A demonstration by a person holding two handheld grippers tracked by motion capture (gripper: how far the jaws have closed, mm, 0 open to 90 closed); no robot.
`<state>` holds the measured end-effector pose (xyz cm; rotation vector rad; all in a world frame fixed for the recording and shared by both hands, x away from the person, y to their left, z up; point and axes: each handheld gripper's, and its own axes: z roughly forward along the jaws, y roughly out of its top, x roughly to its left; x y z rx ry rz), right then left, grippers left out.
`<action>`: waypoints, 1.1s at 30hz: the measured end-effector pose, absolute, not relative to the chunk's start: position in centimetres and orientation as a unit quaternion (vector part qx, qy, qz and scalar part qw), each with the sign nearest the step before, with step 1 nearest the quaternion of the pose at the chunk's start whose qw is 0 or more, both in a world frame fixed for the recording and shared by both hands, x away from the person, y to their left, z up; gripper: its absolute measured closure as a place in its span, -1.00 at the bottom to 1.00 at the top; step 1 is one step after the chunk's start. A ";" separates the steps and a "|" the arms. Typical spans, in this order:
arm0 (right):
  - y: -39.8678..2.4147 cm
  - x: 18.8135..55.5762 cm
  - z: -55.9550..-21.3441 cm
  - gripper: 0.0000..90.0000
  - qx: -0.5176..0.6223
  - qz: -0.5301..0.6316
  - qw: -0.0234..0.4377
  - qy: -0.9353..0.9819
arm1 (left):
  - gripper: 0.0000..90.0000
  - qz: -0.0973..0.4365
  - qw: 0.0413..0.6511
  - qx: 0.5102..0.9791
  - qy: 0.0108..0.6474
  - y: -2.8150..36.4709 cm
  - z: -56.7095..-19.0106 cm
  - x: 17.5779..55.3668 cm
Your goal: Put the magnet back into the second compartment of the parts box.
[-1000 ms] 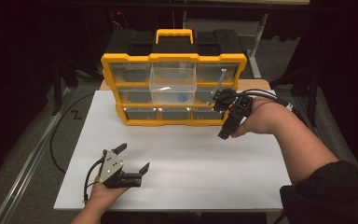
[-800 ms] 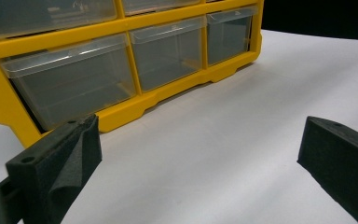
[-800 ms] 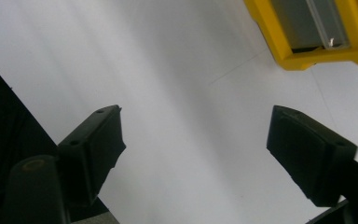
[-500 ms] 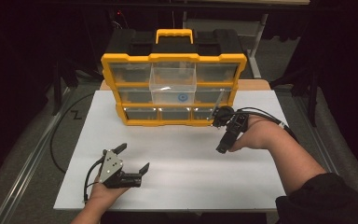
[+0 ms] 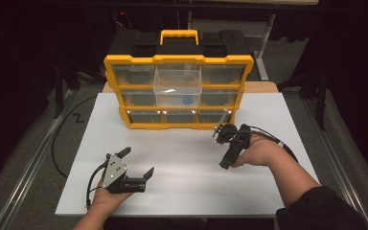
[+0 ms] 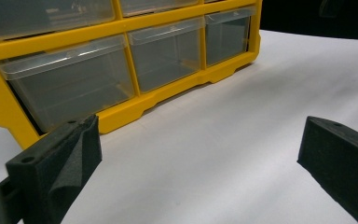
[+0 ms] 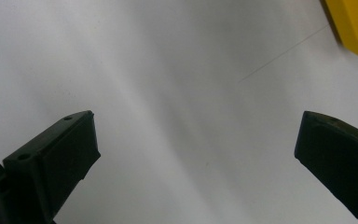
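Note:
A yellow organizer (image 5: 178, 60) with clear drawers stands at the back of the white board (image 5: 182, 187). One clear middle drawer (image 5: 177, 85) is pulled out; a small blue ring (image 5: 188, 99) shows at its front. My right gripper (image 5: 220, 149) points down at the board in front of the organizer's right corner. Its jaws have just been opening and now stand wide, with only bare board between them in the right gripper view (image 7: 196, 158). My left gripper (image 5: 138, 162) rests open near the front left, facing the bottom row of drawers (image 6: 168, 56), jaws apart around nothing (image 6: 196, 163).
A black cable (image 5: 60, 143) loops over the floor left of the board, and another (image 5: 273, 139) trails from the right gripper. A yellow corner of the organizer (image 7: 354, 28) lies just beyond the right gripper. Dark floor surrounds the table.
My right hand has come down from beside the organizer's right drawers to just above the board, and its jaws have spread. The left gripper has stayed put.

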<state>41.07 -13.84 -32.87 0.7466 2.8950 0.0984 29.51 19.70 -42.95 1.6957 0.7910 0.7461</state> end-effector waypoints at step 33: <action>-14.9 40.2 -38.8 -0.98 0.266 0.101 0.099 0.953 | -1.00 0.304 0.539 0.711 0.333 19.5 -42.9 29.5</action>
